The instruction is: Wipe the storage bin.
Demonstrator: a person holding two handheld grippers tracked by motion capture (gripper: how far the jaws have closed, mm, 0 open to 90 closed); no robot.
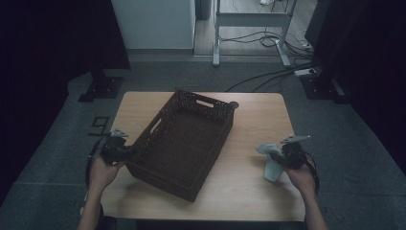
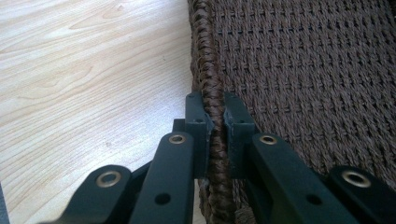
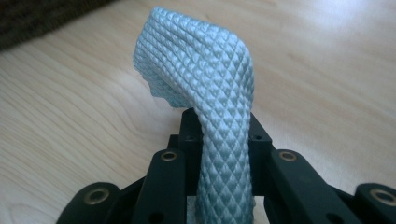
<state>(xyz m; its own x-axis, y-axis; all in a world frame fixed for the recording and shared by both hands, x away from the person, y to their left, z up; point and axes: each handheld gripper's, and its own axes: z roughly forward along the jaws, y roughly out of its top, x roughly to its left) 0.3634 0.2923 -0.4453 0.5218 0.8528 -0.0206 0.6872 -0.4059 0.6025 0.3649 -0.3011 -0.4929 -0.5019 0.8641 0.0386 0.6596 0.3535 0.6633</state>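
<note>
overhead: brown woven basket (image 1: 184, 143) empty, mid table (image 1: 258, 110); pale blue cloth (image 1: 270, 160) at near right, not yet in.
left gripper (image 2: 215, 123) view: jaws clamp basket rim.
right gripper (image 3: 223, 135) view: jaws pinch quilted cloth, lifted.

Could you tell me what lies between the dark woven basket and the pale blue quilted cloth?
Only bare wooden tabletop, per the high view.
</note>
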